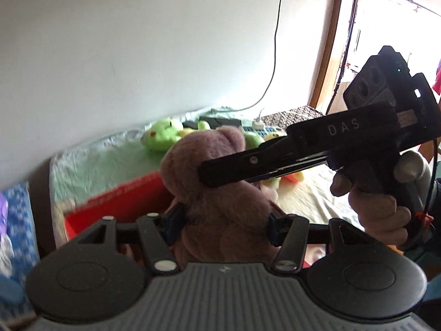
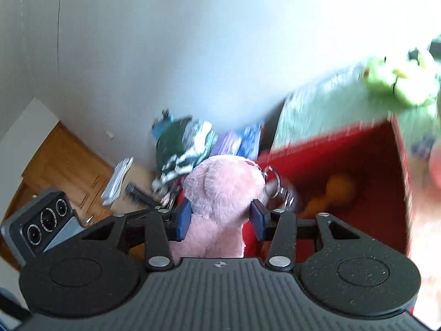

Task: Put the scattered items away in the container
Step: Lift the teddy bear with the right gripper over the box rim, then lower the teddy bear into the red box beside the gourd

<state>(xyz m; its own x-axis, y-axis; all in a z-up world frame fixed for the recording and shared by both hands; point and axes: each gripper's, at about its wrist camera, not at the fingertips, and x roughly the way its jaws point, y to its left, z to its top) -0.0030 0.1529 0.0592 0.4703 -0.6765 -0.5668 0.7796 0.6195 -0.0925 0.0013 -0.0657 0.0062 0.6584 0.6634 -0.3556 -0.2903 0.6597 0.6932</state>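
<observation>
I note left gripper [image 1: 224,227] clamped on brown bear [image 1: 217,193], right gripper [image 2: 219,218] clamped on pink plush [image 2: 217,193]. I advise holding both over red box [image 2: 358,151] before letting go.

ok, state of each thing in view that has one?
left gripper: shut on pink plush toy
right gripper: shut on the same toy
toy: held off the bed
red box: open, orange toy inside
green plush: lying on bed
</observation>
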